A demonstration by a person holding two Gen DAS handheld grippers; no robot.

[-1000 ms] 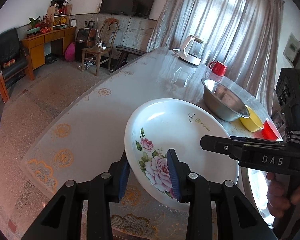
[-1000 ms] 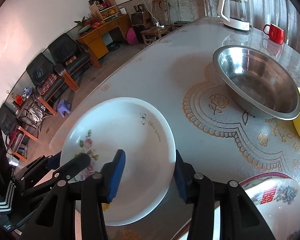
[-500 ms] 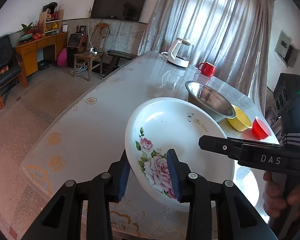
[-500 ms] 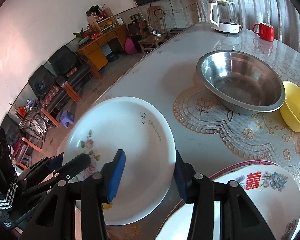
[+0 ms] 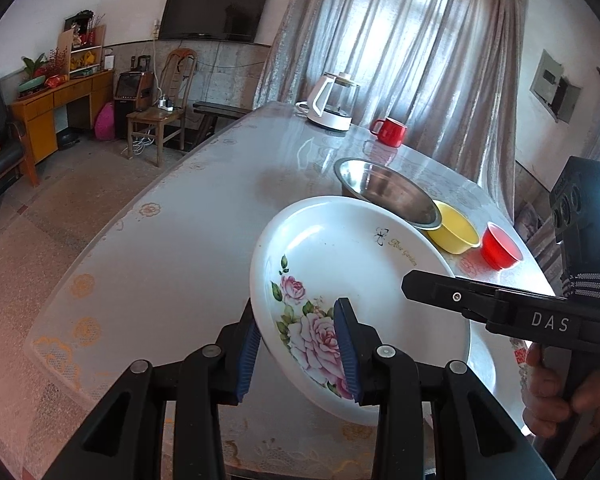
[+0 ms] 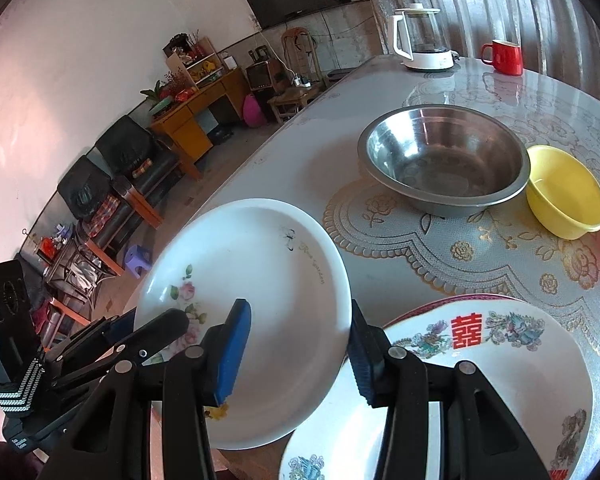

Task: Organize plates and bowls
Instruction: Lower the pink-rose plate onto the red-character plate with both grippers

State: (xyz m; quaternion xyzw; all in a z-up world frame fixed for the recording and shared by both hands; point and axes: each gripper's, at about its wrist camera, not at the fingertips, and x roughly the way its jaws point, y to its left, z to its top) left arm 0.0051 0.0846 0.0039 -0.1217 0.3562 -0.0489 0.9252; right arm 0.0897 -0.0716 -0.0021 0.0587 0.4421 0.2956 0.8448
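Both grippers, left and right, are clamping opposite rims of one rose plate, holding it tilted above the table. Three bowls are sitting beyond. Only the right wrist view is showing a second, red-rimmed plate.

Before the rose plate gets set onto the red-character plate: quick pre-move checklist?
1. Left tongs clamped on rose plate rim: ok.
2. Right tongs clamped on the opposite rim: ok.
3. Rose plate clear of the table: ok, held tilted.
4. Red-character plate top free of clutter: ok.
5. Steel bowl and yellow bowl out of the path: ok.
6. Red-character plate's near edge: cannot tell, out of frame.
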